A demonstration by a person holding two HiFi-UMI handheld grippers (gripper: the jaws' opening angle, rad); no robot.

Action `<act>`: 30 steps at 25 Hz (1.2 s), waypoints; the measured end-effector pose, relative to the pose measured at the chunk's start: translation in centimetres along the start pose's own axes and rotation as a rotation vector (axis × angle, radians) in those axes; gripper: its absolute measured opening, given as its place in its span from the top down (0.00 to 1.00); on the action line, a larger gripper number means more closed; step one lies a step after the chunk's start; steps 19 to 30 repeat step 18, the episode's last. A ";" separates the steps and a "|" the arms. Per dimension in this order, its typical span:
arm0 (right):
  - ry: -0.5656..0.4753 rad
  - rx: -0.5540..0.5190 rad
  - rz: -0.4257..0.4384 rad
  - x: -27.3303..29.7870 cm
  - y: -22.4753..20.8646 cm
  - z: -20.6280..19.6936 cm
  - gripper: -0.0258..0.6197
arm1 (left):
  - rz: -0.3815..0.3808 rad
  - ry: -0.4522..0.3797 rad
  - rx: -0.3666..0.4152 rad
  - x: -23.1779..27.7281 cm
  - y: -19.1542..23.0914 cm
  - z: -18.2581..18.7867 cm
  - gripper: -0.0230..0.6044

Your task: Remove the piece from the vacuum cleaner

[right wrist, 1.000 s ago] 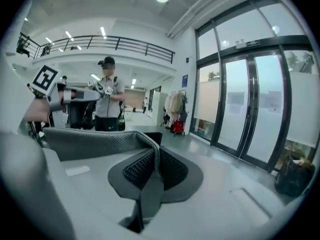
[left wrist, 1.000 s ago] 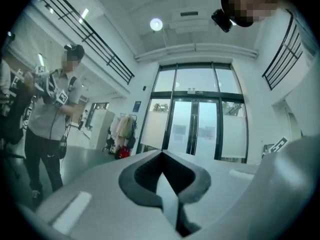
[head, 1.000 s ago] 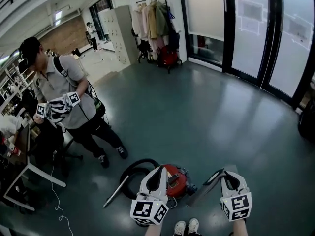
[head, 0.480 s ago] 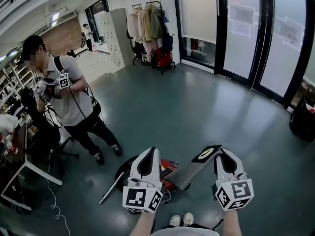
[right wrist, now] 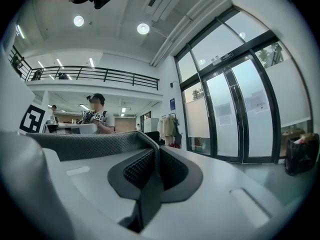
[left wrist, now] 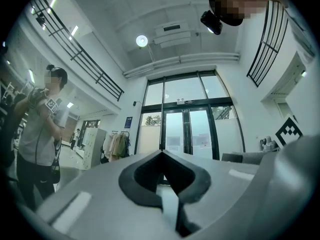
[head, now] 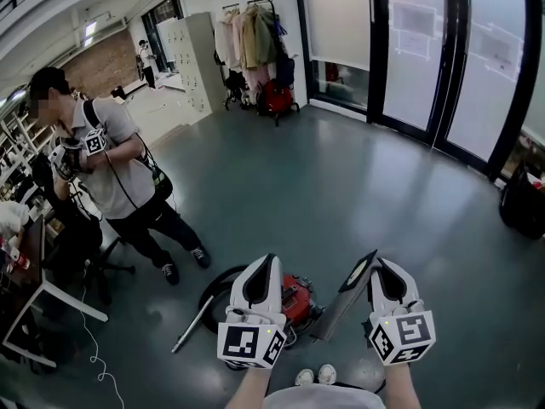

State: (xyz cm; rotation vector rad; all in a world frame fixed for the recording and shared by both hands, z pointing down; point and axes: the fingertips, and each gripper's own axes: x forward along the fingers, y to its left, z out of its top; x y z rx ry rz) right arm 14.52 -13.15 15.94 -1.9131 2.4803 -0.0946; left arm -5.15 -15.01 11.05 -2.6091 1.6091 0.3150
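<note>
The red vacuum cleaner point(head: 295, 300) sits on the floor just ahead of my feet, with its black hose point(head: 220, 285) curling to the left and a metal wand point(head: 194, 323) lying beside it. My right gripper point(head: 375, 264) is shut on a flat grey piece point(head: 343, 298), which slants down from the jaws towards the vacuum. In the right gripper view that textured grey piece point(right wrist: 85, 144) runs left from the closed right gripper point(right wrist: 156, 153). My left gripper point(head: 272, 259) hovers over the vacuum, shut and holding nothing; the left gripper point(left wrist: 161, 153) points at the doors.
A person point(head: 115, 177) with marker-cube grippers stands at the left beside a desk point(head: 38, 301) and chair. A coat rack point(head: 251, 37) and lockers are at the back, glass doors point(head: 417, 58) on the right, and a black bag point(head: 521, 207) at the far right.
The grey piece in my right gripper swung up off the vacuum, then tipped from nearly flat to steeply slanted. Both grippers rose slightly. The person at the left raised their grippers.
</note>
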 end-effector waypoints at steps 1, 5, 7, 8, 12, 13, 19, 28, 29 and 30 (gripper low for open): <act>-0.001 -0.004 -0.006 0.0 0.1 0.0 0.89 | -0.001 0.002 0.000 -0.1 0.2 -0.1 0.96; -0.009 -0.019 -0.016 0.2 0.1 0.2 0.89 | 0.001 0.007 -0.003 0.2 0.7 -0.5 0.96; -0.014 -0.024 -0.018 0.2 0.0 0.3 0.89 | 0.000 0.012 -0.007 0.4 0.7 -0.6 0.96; -0.014 -0.026 -0.018 0.2 0.0 0.4 0.89 | -0.001 0.015 -0.011 0.4 0.6 -0.7 0.96; -0.013 -0.038 -0.004 0.3 0.3 0.5 0.89 | -0.010 0.027 -0.014 0.6 0.2 -1.2 0.96; -0.015 -0.042 0.000 0.4 0.4 0.6 0.89 | -0.009 0.030 -0.014 0.6 0.1 -1.2 0.96; -0.018 -0.069 0.011 0.2 1.3 0.2 0.89 | 0.002 0.023 -0.014 0.1 0.5 -1.4 0.96; -0.018 -0.069 0.011 0.2 1.3 0.2 0.89 | 0.002 0.023 -0.014 0.1 0.5 -1.4 0.96; -0.018 -0.069 0.011 0.2 1.3 0.2 0.89 | 0.002 0.023 -0.014 0.1 0.5 -1.4 0.96; -0.018 -0.069 0.011 0.2 1.3 0.2 0.89 | 0.002 0.023 -0.014 0.1 0.5 -1.4 0.96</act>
